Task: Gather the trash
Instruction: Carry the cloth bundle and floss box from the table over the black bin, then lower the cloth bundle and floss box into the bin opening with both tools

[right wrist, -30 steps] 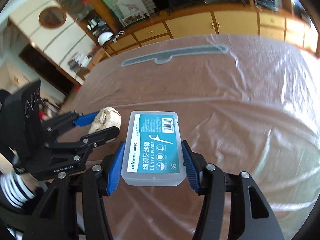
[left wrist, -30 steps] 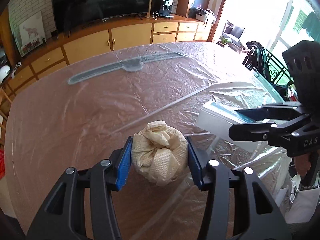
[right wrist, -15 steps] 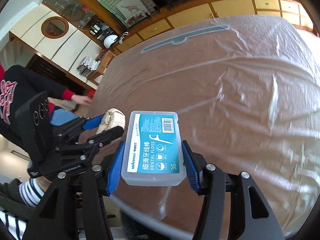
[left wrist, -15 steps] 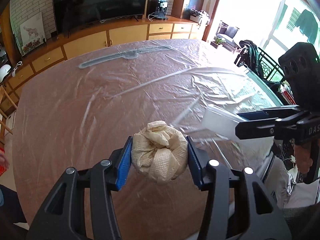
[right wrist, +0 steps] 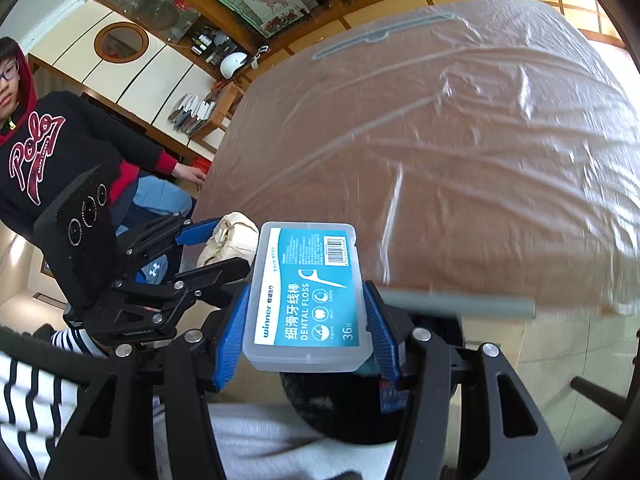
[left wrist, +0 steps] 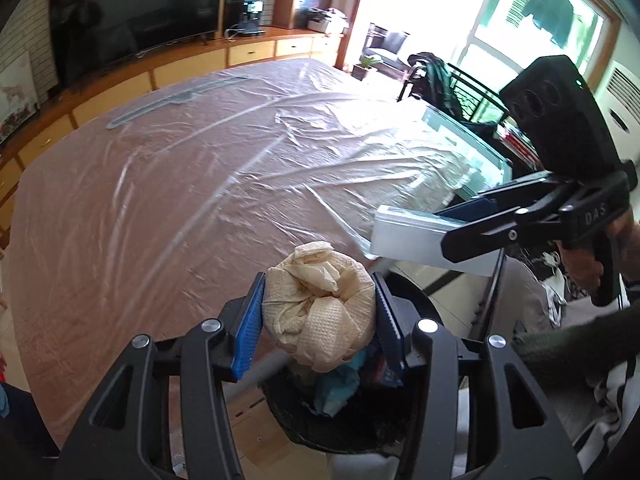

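Both grippers have carried their loads off the table (left wrist: 168, 184) to above a black bin (left wrist: 344, 420). Left gripper (left wrist: 318, 320) clamps a paper wad (left wrist: 320, 316); right gripper (right wrist: 306, 312) clamps a floss box (right wrist: 306, 296). Centre each directly over the bin below before releasing.

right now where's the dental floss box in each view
Left wrist: dental floss box at right of centre, seen side-on in the right tongs.
Right wrist: bottom centre, label up.
Shared landmark: the crumpled paper wad beside it.
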Motion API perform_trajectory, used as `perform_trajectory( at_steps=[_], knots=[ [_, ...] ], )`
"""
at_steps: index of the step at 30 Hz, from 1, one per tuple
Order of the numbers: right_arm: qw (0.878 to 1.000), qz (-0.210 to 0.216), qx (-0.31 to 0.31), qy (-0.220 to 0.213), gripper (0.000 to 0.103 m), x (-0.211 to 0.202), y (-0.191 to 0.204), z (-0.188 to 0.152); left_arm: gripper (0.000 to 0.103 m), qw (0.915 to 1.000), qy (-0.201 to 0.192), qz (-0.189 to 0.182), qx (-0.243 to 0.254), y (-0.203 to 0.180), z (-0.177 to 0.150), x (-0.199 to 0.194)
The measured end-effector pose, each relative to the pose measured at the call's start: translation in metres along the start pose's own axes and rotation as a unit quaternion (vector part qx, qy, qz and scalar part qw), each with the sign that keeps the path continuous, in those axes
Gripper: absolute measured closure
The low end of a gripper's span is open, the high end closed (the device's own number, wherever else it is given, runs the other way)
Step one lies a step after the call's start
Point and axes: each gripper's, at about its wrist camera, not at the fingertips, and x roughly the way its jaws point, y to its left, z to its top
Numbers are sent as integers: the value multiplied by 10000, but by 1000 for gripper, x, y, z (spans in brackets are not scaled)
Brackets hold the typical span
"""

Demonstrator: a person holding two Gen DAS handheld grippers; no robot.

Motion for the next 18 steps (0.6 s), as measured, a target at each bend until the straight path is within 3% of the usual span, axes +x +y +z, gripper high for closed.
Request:
perform_trajectory(
  at_steps=[13,18],
  knots=[
    [9988,-252,-44,426,49,2,3,-39,52,9965,465,-202,666,-43,-35,15],
    [9969,-457,-92,632,49,3,-4,-53,52,9893,716,-452,1189,-65,-39,29]
  ],
)
